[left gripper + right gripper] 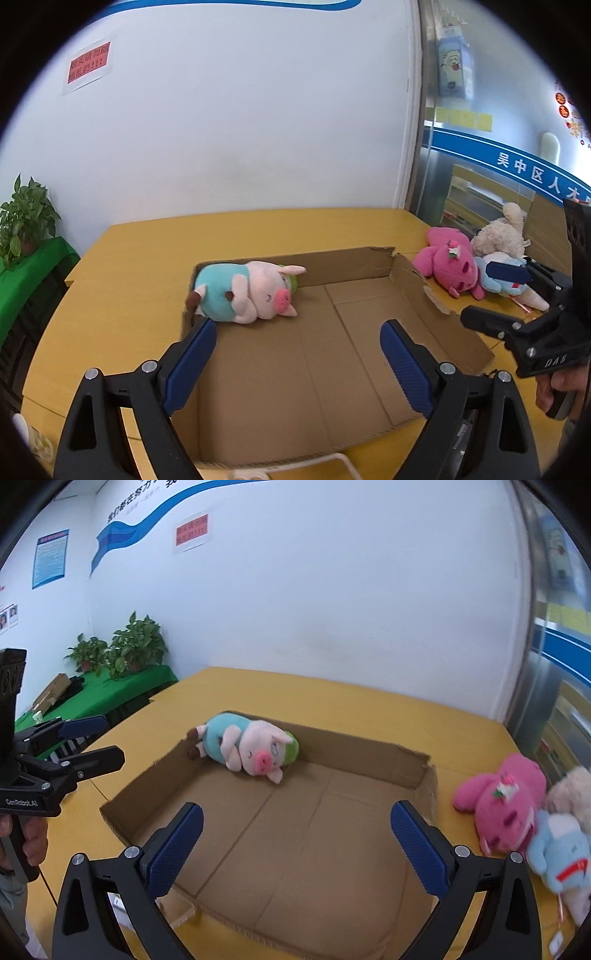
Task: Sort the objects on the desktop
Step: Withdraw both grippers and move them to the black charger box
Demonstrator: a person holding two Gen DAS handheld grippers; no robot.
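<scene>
1. A shallow cardboard box (354, 321) sits open on the yellow table (155, 243), its low walls standing on all sides and its right wall torn at the far corner.
2. Inside the box lies one toy only: a pig plush (247, 291) in a teal shirt, on its side, tucked into the far left corner against the back wall, snout toward the box's middle.
3. The rest of the box floor is bare cardboard.
4. Outside the box, just beyond its right wall, three more toys lie in a heap on the table: a pink plush (448, 266) nearest the box, a cream plush (500, 234) behind it, and a light blue plush (506, 278) touching the pink one on the side away from the box.
5. The left gripper (297, 354) hangs over the near part of the box, its blue-padded fingers spread wide with nothing between them.
6. The right gripper (297, 836) is also over the near part of the box, fingers wide apart and empty.
7. A hand (31, 836) grips the left gripper's handle, left of the box.
8. Potted plants (122, 648) stand on a green-covered table (110, 698) far left of the box.
</scene>
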